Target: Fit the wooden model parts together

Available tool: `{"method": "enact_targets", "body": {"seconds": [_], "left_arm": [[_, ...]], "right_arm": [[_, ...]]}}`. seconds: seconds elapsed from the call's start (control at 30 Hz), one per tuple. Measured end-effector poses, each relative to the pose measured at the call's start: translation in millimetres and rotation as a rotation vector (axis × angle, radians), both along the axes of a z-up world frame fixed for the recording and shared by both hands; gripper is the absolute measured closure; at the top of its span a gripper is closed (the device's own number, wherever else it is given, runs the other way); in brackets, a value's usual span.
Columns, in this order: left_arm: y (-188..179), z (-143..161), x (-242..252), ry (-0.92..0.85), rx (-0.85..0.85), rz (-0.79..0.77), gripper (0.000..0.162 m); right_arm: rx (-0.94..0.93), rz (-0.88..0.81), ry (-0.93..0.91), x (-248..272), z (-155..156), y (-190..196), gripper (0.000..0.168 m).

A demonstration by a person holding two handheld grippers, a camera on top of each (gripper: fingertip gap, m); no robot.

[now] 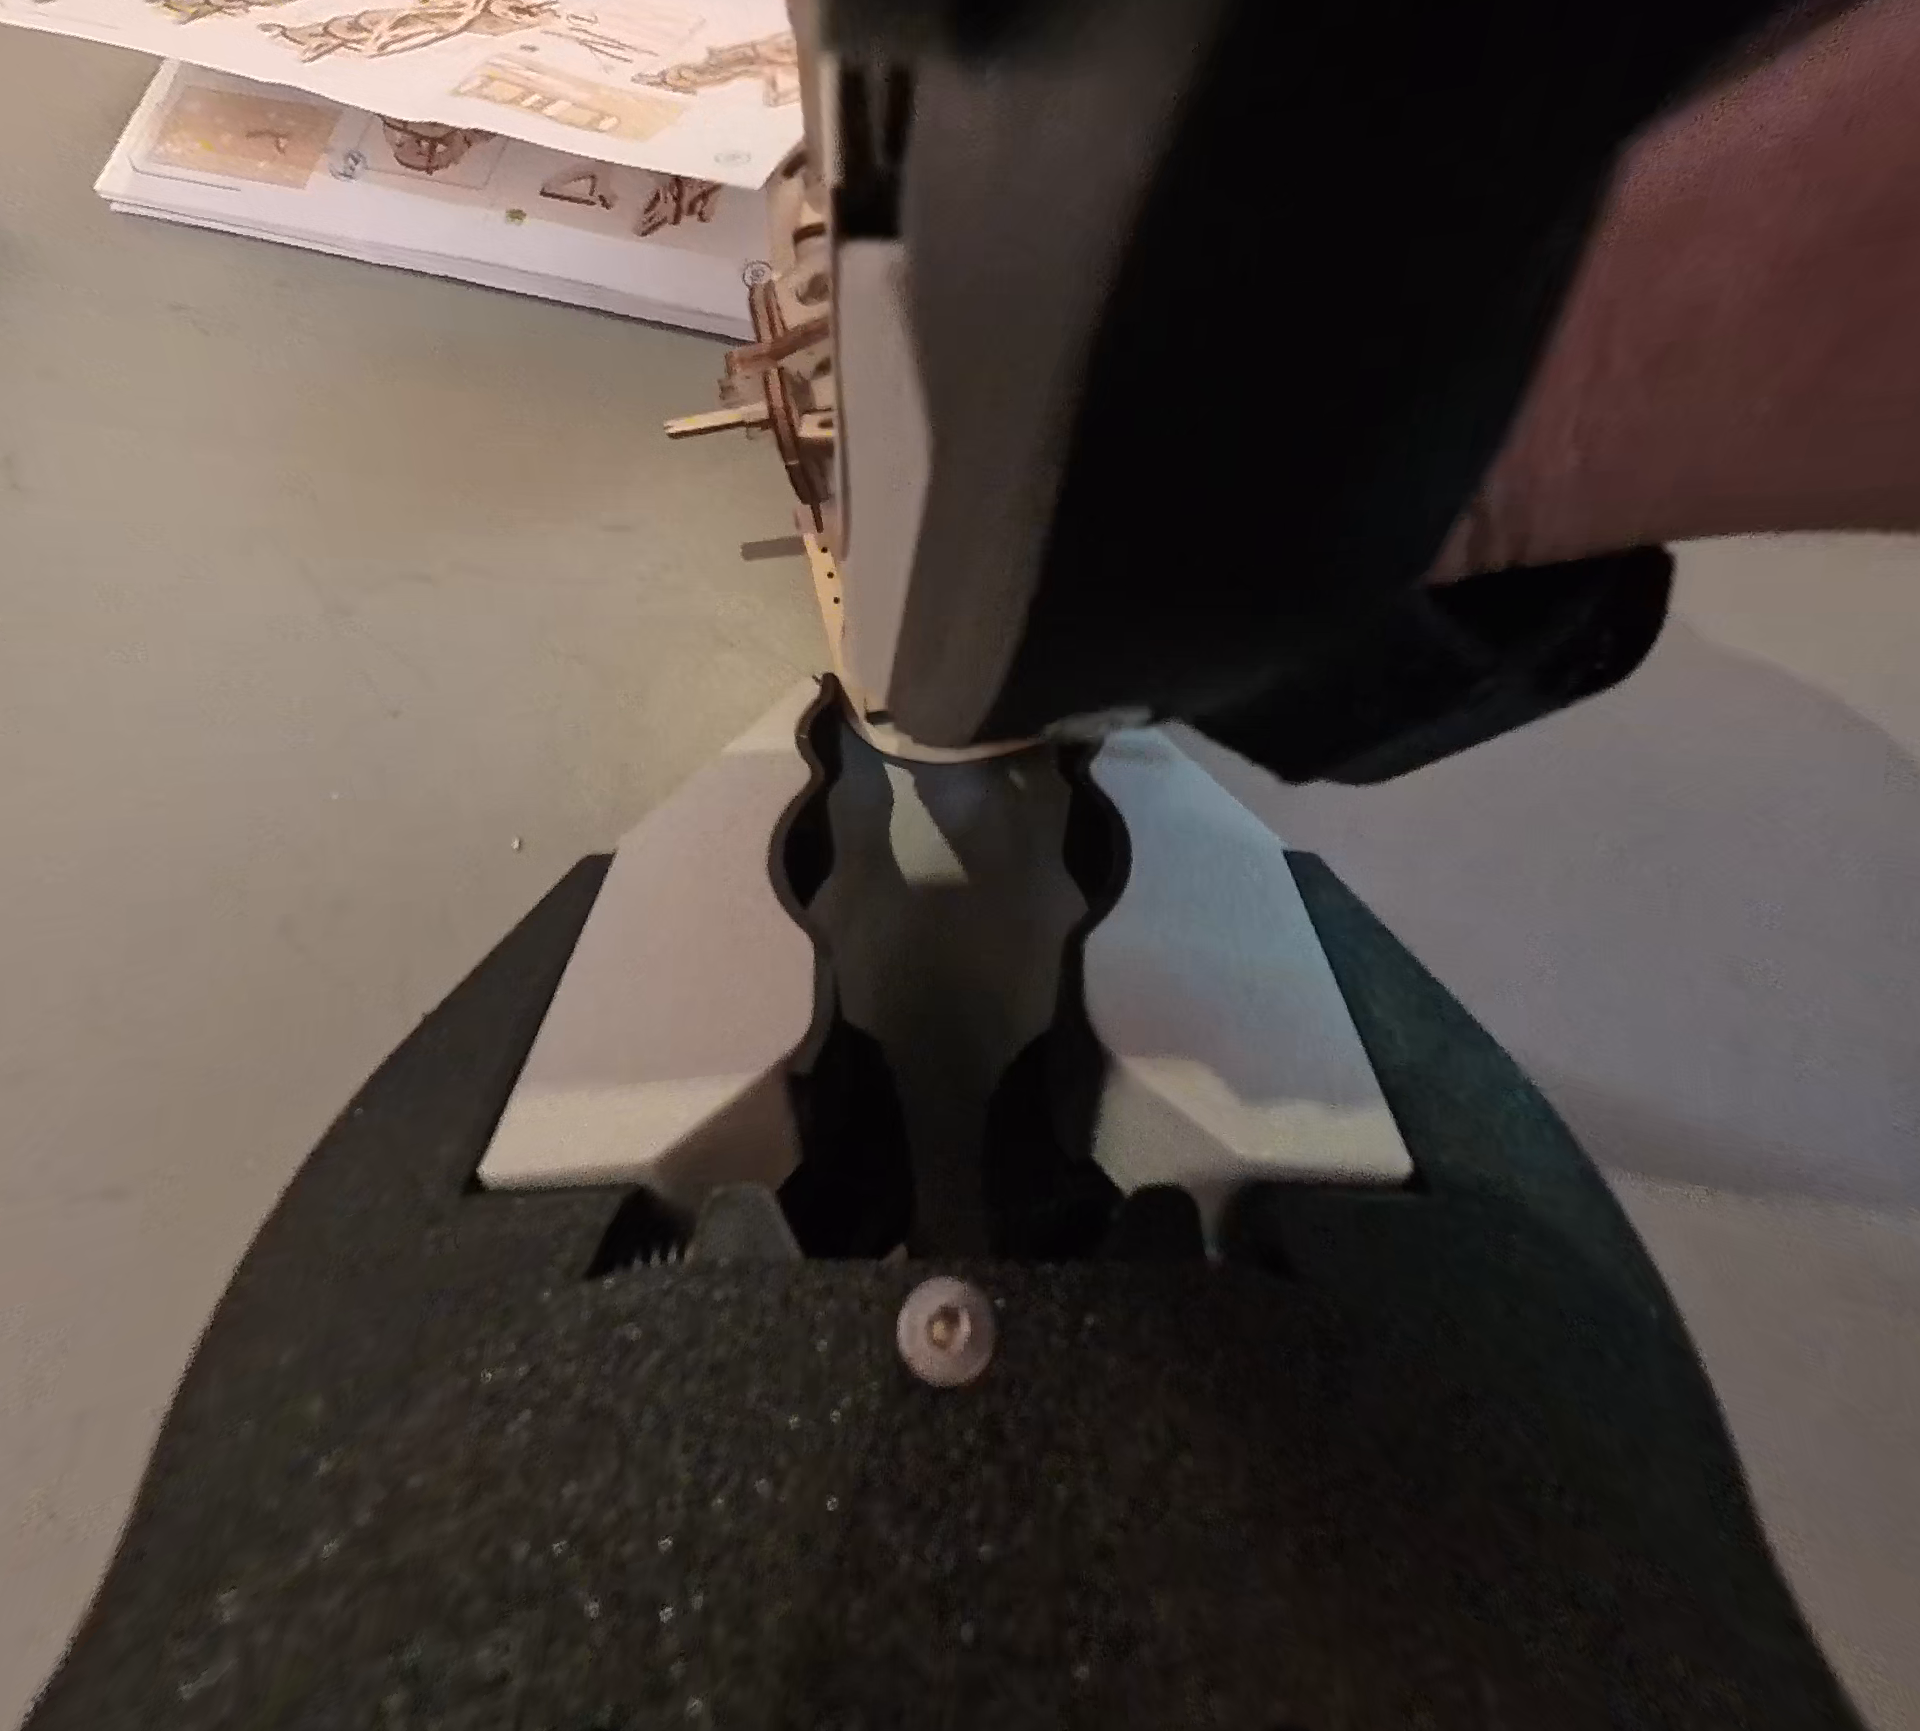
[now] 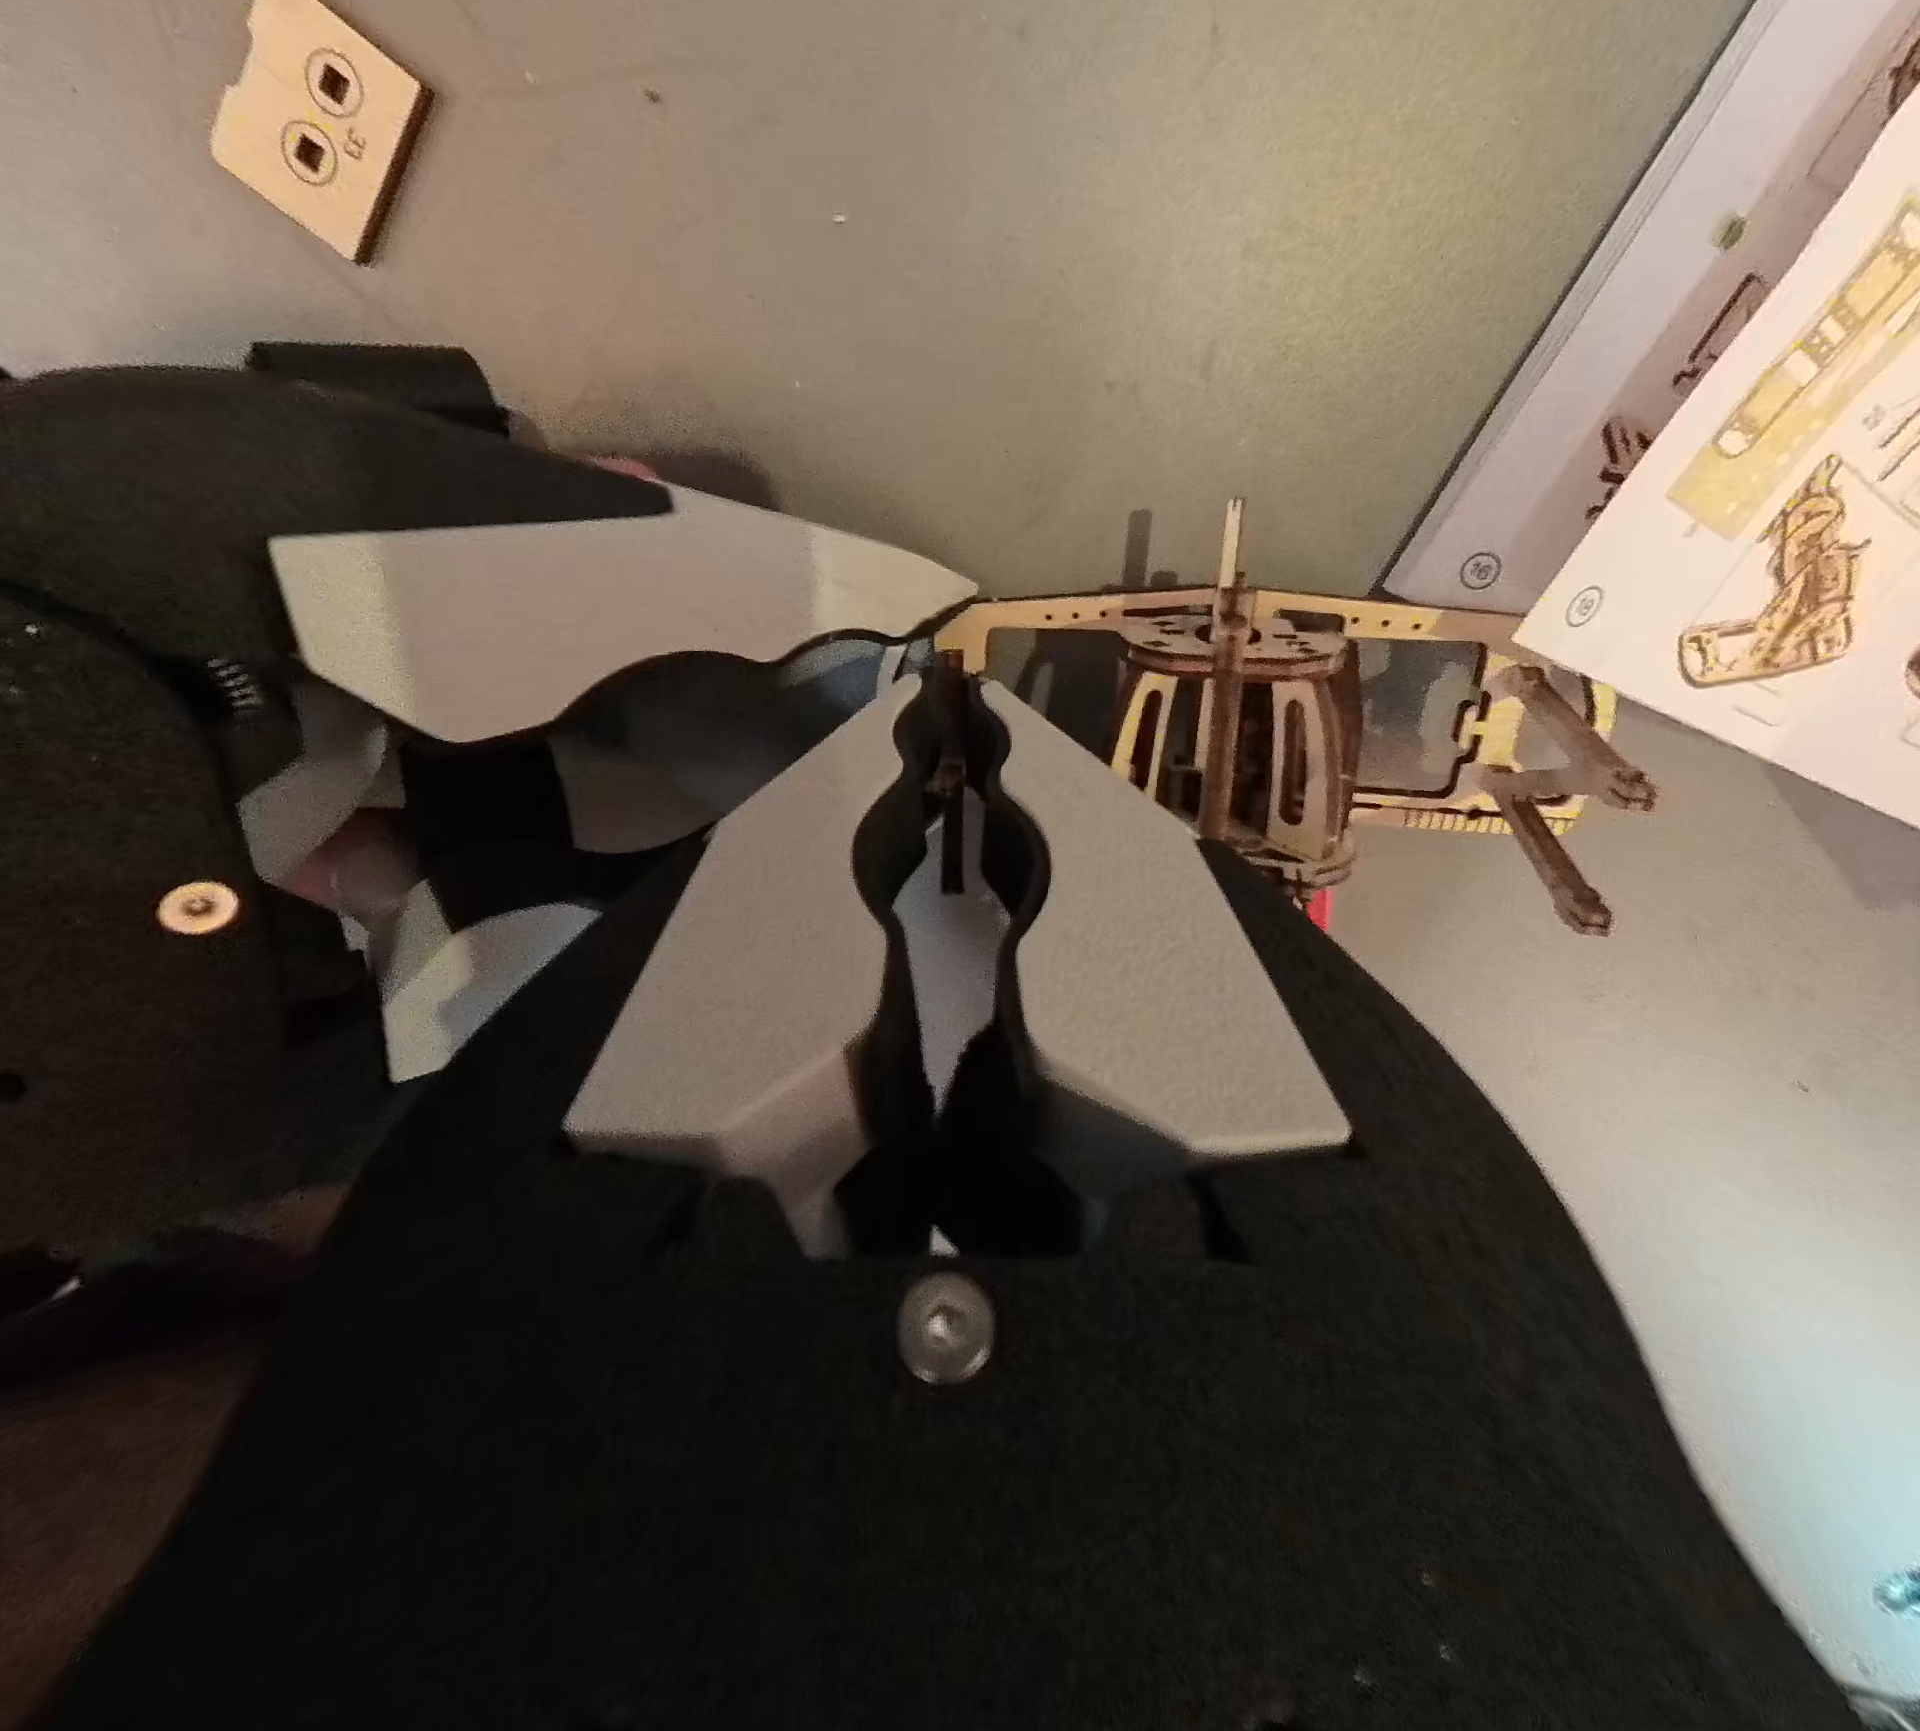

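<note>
The wooden model (image 2: 1236,725), a small barrel-shaped cage in a flat pale frame with dark legs, stands on the grey table. My left gripper (image 1: 956,731) is shut on the end of the frame's thin pale strip (image 1: 935,751). In the right wrist view it comes in from the left (image 2: 914,642) and meets the frame's left end. My right gripper (image 2: 948,684) is shut on a small dark wooden stick (image 2: 951,756), held upright just left of the frame. In the left wrist view the right gripper's pale finger (image 1: 966,434) hides most of the model (image 1: 790,393).
An open instruction booklet (image 1: 416,123) lies behind the model; it also shows at the right edge of the right wrist view (image 2: 1766,455). A loose square wooden plate (image 2: 322,112) with two holes lies far left. A person's hand (image 1: 1714,331) holds the right gripper. Left and right tips are no more than a few centimetres apart.
</note>
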State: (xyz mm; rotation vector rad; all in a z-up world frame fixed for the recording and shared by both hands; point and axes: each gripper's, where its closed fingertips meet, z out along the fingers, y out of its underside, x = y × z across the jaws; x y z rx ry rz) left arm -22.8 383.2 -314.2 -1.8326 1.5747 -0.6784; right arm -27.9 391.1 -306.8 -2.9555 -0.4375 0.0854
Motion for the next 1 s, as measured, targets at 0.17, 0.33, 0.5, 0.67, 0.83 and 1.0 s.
{"method": "enact_targets", "body": {"seconds": [0.17, 0.33, 0.5, 0.67, 0.83, 1.0], "left_arm": [[0.1, 0.0, 0.0, 0.000, -0.001, 0.001, 0.123], [0.1, 0.0, 0.1, 0.000, 0.000, 0.001, 0.123], [0.0, 0.0, 0.1, 0.000, 0.002, 0.000, 0.123], [0.1, 0.0, 0.2, 0.000, 0.003, 0.001, 0.123], [0.0, 0.1, 0.2, 0.000, 0.002, 0.001, 0.124], [0.0, 0.2, 0.4, 0.001, 0.005, 0.003, 0.123]], "right_arm": [[0.054, 0.048, -0.007, -0.2, 0.5, 1.9, 0.167], [0.084, 0.042, 0.035, -1.1, 3.5, 3.5, 0.166], [0.052, 0.053, 0.007, -0.7, 2.9, 2.6, 0.167], [0.037, 0.067, -0.046, -0.1, 2.2, 1.9, 0.167], [0.048, 0.042, -0.036, 0.1, 1.6, 1.4, 0.167], [0.059, 0.030, 0.010, 0.4, 1.0, 1.9, 0.167]]}}
